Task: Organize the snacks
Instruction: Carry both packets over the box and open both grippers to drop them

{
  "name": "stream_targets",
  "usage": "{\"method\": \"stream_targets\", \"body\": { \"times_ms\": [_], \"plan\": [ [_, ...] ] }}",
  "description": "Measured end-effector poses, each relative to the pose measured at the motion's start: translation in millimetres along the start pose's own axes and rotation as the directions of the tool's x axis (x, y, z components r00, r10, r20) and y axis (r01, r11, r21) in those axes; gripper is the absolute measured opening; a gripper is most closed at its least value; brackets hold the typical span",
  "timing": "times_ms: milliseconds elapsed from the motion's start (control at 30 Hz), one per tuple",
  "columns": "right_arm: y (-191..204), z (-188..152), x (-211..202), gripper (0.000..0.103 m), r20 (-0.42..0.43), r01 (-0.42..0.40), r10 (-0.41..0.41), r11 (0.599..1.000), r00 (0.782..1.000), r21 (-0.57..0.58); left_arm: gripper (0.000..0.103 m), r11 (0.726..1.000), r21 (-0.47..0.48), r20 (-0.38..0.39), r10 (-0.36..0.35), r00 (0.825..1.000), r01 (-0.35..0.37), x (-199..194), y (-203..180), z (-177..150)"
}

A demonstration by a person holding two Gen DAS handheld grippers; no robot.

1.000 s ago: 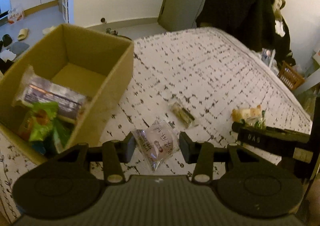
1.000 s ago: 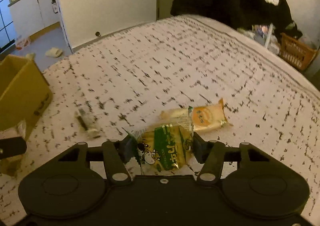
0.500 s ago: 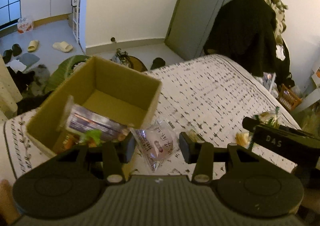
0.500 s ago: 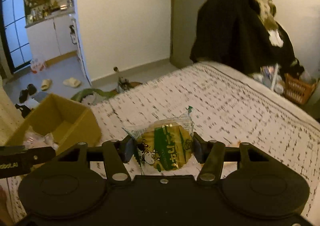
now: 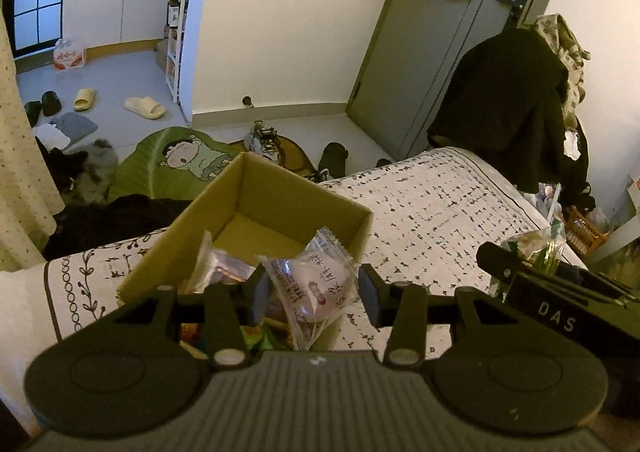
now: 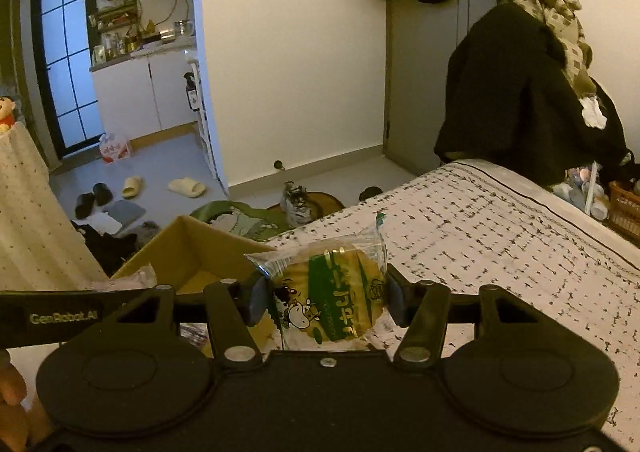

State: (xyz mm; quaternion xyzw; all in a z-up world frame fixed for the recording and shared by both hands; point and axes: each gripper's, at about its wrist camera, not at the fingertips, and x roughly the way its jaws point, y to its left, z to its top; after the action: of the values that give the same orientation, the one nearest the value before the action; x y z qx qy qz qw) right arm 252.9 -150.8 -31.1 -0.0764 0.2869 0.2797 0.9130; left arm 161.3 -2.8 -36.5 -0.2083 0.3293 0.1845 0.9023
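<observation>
My left gripper (image 5: 314, 292) is shut on a clear pink snack packet (image 5: 316, 284) and holds it over the near right corner of the open cardboard box (image 5: 280, 192). Several wrapped snacks (image 5: 224, 272) lie inside the box. My right gripper (image 6: 326, 300) is shut on a clear packet with a green label and a yellow cake (image 6: 332, 296), raised above the bed. The box (image 6: 192, 248) lies ahead and to its left. The right gripper (image 5: 552, 292) with its packet also shows at the right of the left wrist view.
The box stands on a bed with a white, black-flecked cover (image 6: 500, 244). Beyond the bed's end, the floor holds a green cartoon cushion (image 5: 176, 164), shoes and slippers (image 6: 186, 186). Dark coats (image 6: 520, 100) hang by a grey door at the right.
Both grippers rose with their packets and swung toward the box. The left one went from above the bed cover to over the box's corner; loose snacks on the bed dropped out of view.
</observation>
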Motion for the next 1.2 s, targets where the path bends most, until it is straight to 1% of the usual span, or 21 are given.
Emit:
{"method": "stream_targets", "body": {
  "times_ms": [267, 500, 633, 767, 900, 1100, 1167, 1200],
  "plan": [
    [26.7, 0.4, 6.1, 0.055, 0.006, -0.024, 0.024, 0.999, 1.0, -0.029, 0.045, 0.999, -0.036, -0.001, 0.017, 1.0, -0.017, 6.7, 20.3, 4.5],
    [43.3, -1.3, 14.8, 0.056, -0.005, -0.046, 0.046, 0.997, 0.999, -0.066, 0.045, 0.997, -0.073, -0.018, 0.038, 0.999, -0.039, 22.1, 36.3, 8.5],
    [48.7, -4.3, 20.3, 0.056, -0.02, -0.05, 0.049, 0.994, 0.999, -0.093, 0.045, 0.996, -0.086, -0.03, 0.022, 0.999, -0.024, 35.9, 40.3, 9.9],
    [49.9, -5.6, 25.8, 0.056, -0.038, -0.05, 0.047, 0.994, 0.998, -0.095, 0.046, 0.994, -0.103, -0.048, 0.024, 0.999, -0.029, 49.7, 42.2, 8.4],
    [50.0, -6.0, 29.4, 0.056, -0.042, -0.051, 0.047, 0.995, 0.998, -0.09, 0.046, 0.995, -0.096, -0.062, 0.007, 0.998, -0.013, 58.3, 43.5, 8.0],
    [50.3, -7.3, 34.8, 0.055, -0.046, -0.052, 0.048, 0.995, 0.998, -0.084, 0.055, 0.993, -0.116, -0.08, -0.01, 0.997, 0.001, 63.4, 49.8, 10.8],
    [49.4, -5.6, 34.7, 0.055, -0.047, -0.073, 0.071, 0.996, 0.996, -0.048, 0.066, 0.993, -0.12, -0.077, 0.006, 0.997, -0.015, 60.8, 52.3, 12.2],
    [47.6, -4.5, 35.2, 0.056, -0.046, -0.086, 0.085, 0.996, 0.995, -0.026, 0.068, 0.992, -0.121, -0.07, 0.024, 0.997, -0.032, 59.4, 53.7, 13.0]
  ]
}}
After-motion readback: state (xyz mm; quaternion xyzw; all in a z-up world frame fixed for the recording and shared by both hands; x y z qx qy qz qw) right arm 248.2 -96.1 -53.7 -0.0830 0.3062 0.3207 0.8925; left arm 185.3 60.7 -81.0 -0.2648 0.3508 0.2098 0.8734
